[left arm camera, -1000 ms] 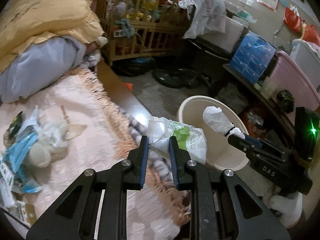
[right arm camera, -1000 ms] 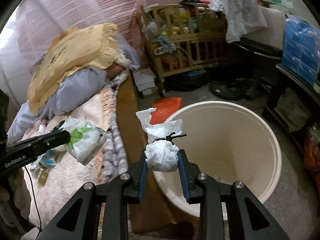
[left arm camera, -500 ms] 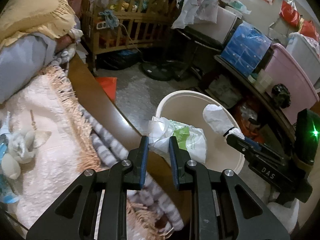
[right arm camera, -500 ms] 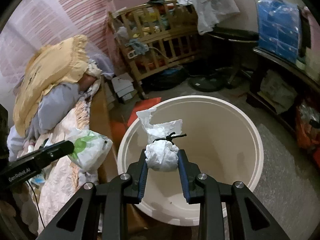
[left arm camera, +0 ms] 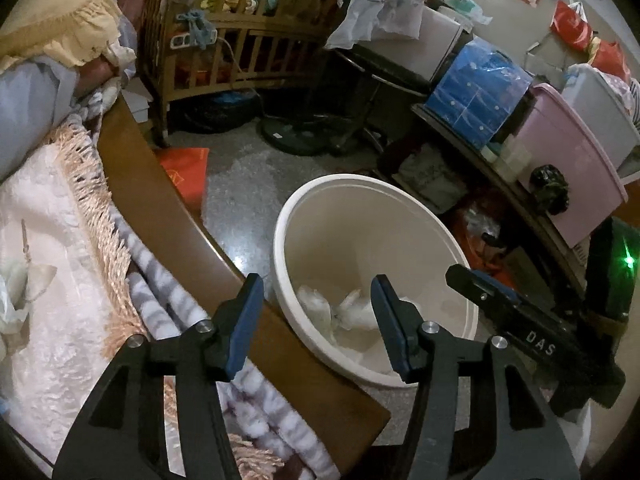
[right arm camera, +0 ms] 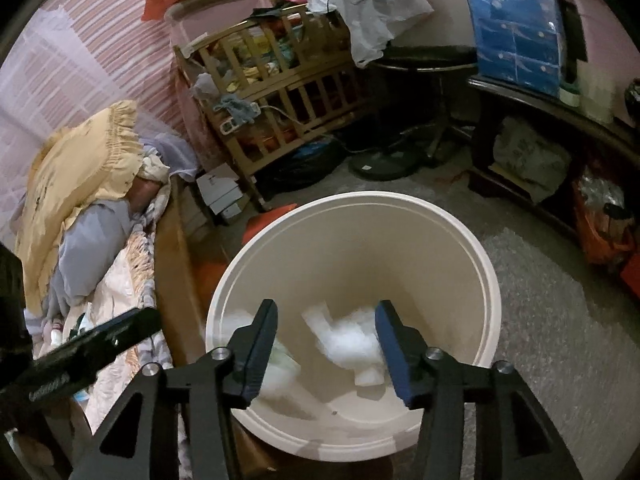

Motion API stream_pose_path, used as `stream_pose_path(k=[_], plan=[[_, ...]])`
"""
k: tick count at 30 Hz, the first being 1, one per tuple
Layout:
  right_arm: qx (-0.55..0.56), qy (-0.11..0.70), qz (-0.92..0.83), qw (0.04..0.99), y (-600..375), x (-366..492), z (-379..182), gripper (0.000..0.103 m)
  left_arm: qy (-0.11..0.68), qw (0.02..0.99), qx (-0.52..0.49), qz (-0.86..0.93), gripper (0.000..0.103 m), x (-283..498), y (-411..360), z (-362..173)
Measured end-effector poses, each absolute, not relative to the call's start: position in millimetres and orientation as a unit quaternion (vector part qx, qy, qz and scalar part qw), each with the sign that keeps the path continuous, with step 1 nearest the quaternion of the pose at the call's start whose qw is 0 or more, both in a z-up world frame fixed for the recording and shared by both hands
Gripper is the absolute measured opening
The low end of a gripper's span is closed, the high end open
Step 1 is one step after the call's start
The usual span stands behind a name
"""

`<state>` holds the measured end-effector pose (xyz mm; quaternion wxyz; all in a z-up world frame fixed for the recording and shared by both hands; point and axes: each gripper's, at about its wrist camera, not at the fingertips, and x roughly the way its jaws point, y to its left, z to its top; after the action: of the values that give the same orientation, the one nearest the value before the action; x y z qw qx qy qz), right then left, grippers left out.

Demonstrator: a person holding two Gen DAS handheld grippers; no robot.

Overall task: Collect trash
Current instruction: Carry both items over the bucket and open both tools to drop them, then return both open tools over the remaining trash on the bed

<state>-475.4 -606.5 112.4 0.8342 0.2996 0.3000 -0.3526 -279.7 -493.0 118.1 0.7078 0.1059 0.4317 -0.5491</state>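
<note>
A cream round bin (left arm camera: 288,216) stands on the floor beside the bed; it also shows in the right wrist view (right arm camera: 494,280). My left gripper (left arm camera: 316,312) is open and empty above the bin's near rim. My right gripper (right arm camera: 326,338) is open and empty over the bin's mouth; it shows in the left wrist view (left arm camera: 480,284) as a black arm. Inside the bin lie a white tied bag (right arm camera: 348,340) and a white-and-green bag (right arm camera: 280,360); both show as white bundles in the left wrist view (left arm camera: 340,312).
The bed's wooden edge (left arm camera: 168,184) and fringed pink blanket (left arm camera: 48,280) lie to the left, with more trash (left arm camera: 16,296) on it. A wooden crib (left arm camera: 236,40), a fan base (left arm camera: 296,140), a dark shelf with a pink box (left arm camera: 568,156) and a red bag (left arm camera: 188,172) surround the bin.
Both grippers opened and let go of their bags, which dropped into the bin. The left gripper moved right from over the bed to the bin's rim.
</note>
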Motion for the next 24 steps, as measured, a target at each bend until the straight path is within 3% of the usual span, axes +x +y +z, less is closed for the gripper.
stream_pose_path(k=[12, 17, 24], plan=[[0.273, 0.325, -0.322, 0.846, -582.8, -451.5, 111.2, 0.049, 0.418, 0.753, 0.116, -0.495, 0.054, -266.1, -445.3, 122.2], [0.267, 0.328, -0.307, 0.852, -567.4, -439.0, 114.3, 0.063, 0.406, 0.772, 0.119, -0.474, 0.054, -260.1, -422.4, 125.0], [0.251, 0.342, -0.276, 0.862, -540.6, -414.5, 115.7, 0.063, 0.401, 0.793, 0.112, -0.444, 0.054, -246.8, -384.8, 127.4]])
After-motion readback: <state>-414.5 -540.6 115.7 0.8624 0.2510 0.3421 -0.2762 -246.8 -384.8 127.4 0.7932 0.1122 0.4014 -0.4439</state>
